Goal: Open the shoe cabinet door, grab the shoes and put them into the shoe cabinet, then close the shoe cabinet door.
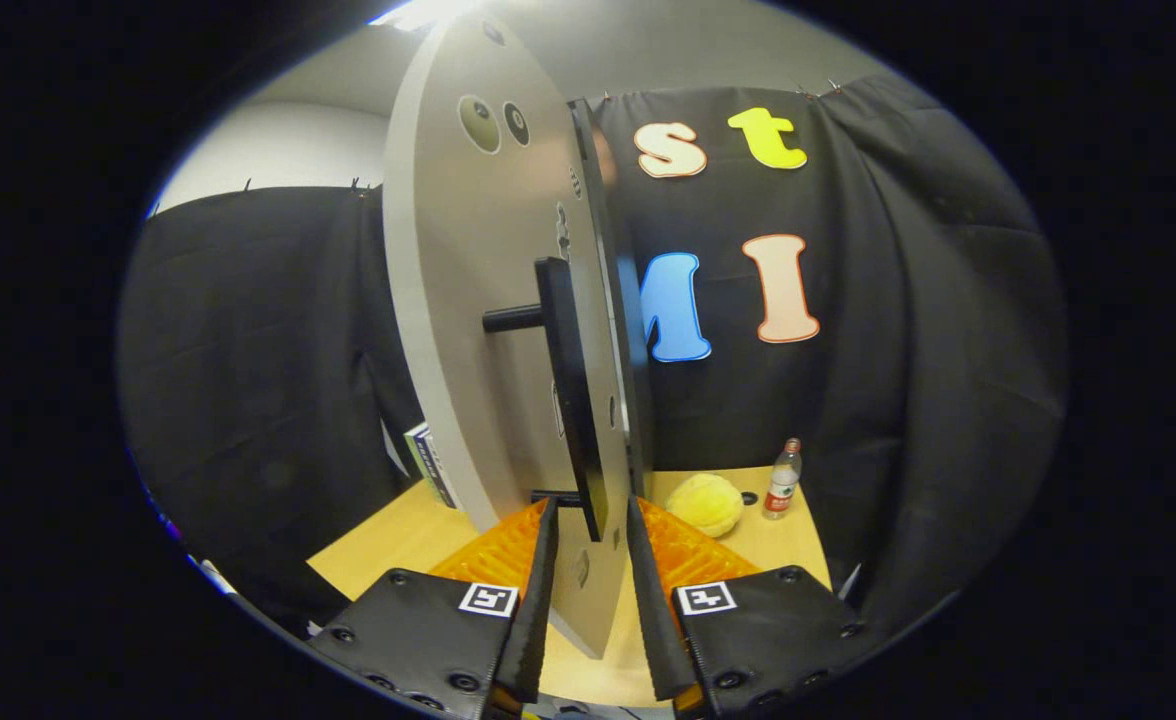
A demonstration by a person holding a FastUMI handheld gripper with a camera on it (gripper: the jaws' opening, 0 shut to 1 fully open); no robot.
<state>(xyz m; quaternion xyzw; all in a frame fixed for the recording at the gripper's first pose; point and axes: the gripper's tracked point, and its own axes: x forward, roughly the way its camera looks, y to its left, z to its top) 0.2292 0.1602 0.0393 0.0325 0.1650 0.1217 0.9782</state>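
Observation:
The shoe cabinet door, a pale grey panel, stands swung out and I see it almost edge-on. Its black bar handle runs upright on two short posts. My gripper straddles the bottom end of that handle, one finger on each side. The fingers are close together, but a narrow strip of door shows between each of them and the bar, so they do not press on it. A dark cabinet edge rises just behind the handle.
An orange ribbed piece lies on the wooden table under the fingers. Beyond it to the right sit a yellow plush ball and a small bottle. A book-like thing leans left of the door.

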